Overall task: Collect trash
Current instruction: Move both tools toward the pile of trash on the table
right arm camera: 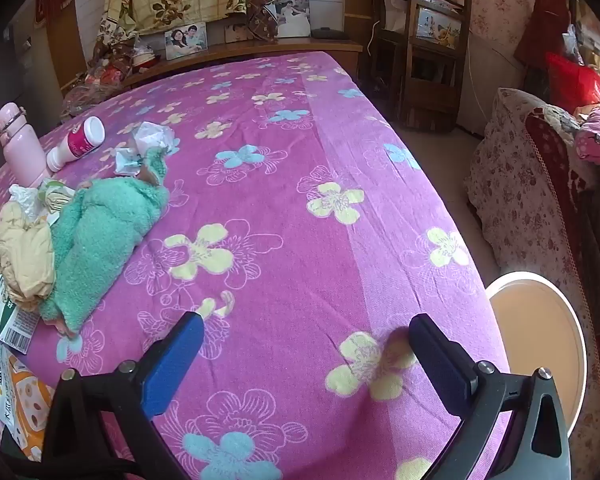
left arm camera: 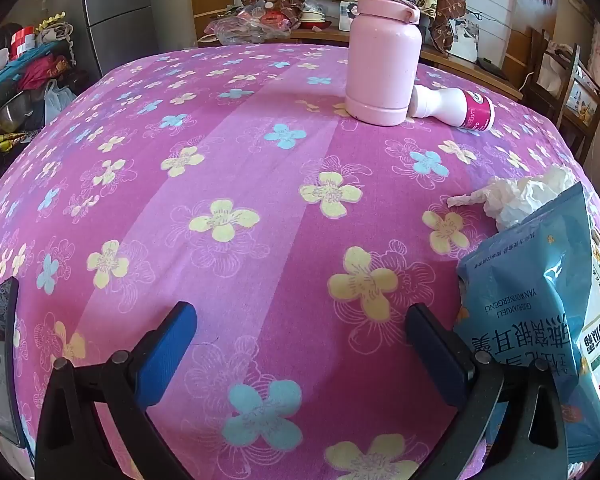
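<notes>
On the pink flowered tablecloth [left arm camera: 236, 152] a blue snack bag [left arm camera: 540, 312] lies at the right, touching my open, empty left gripper's [left arm camera: 300, 328] right finger. A crumpled white tissue [left arm camera: 516, 196] lies behind the bag. A white and pink small bottle [left arm camera: 456, 110] lies on its side by an upright pink flask [left arm camera: 384, 52]. In the right wrist view my right gripper [right arm camera: 306, 340] is open and empty over bare cloth [right arm camera: 340, 160]. Far left lie the small bottle [right arm camera: 78, 142], crumpled paper [right arm camera: 148, 140], a green towel [right arm camera: 100, 236], a beige wad [right arm camera: 24, 256] and wrappers [right arm camera: 16, 384].
A round white bin [right arm camera: 540, 340] stands below the table's right edge. A floral sofa [right arm camera: 532, 184] and wooden chairs [right arm camera: 424, 52] stand to the right. A dark phone-like object [left arm camera: 2, 360] lies at the left edge. Cluttered shelves stand behind the table.
</notes>
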Tool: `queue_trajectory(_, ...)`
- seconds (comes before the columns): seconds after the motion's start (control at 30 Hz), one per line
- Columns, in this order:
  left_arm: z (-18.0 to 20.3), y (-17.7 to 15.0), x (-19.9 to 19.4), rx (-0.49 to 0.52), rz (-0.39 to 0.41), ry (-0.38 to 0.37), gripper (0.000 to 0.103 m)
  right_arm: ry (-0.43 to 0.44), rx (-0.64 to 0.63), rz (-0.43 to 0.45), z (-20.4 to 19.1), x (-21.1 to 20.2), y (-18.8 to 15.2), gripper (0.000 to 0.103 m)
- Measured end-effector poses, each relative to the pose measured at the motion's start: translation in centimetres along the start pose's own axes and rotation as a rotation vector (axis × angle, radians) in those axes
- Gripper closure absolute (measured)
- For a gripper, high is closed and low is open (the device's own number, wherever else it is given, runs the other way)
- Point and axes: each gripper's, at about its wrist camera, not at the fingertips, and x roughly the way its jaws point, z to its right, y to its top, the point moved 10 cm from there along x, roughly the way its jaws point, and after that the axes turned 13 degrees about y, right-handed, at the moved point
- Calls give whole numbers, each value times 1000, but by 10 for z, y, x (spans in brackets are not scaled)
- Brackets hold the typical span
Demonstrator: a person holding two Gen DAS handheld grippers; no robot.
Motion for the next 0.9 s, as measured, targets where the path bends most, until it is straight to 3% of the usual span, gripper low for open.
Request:
queue_trajectory(0.43,-7,-16,-20,-22,-21,7,0,-1,0,1,0,0,0,0)
queue_trajectory(0.6,-14,-12,-65,-2,95,29,0,-1,0,1,0,0,0,0)
queue_trajectory(0.9,3,-23,-134,16,193,-44,0,27,-25,-76,-2,-6,-11,0)
